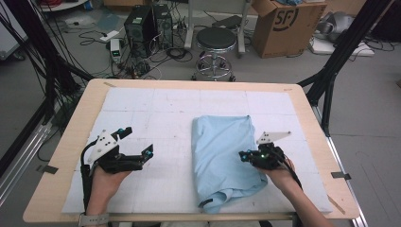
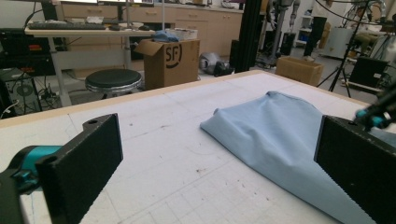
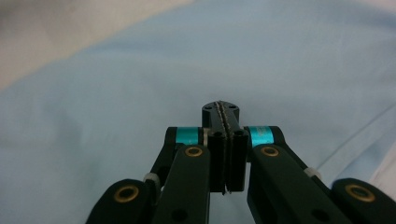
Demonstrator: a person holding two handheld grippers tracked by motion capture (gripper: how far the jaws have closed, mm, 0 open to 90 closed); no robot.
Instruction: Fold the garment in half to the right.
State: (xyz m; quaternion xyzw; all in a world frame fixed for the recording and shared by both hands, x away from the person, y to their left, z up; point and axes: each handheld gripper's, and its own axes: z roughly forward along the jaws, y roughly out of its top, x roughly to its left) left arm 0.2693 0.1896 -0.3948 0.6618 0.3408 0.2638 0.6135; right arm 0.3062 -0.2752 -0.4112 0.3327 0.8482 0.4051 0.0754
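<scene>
A light blue folded cloth lies on the white mat, right of the table's middle, with a bunched corner near the front edge. My right gripper is over the cloth's right edge and points left across it. In the right gripper view its jaws are pressed together with no fabric showing between them, and the blue cloth spreads close beneath. My left gripper rests on the mat well left of the cloth. Its jaws stand wide apart and empty, and the cloth lies ahead to the right.
A white gridded mat covers the wooden table. Beyond the far edge stand a black stool, a cardboard box, computer towers and loose cables. Black frame legs rise at both sides.
</scene>
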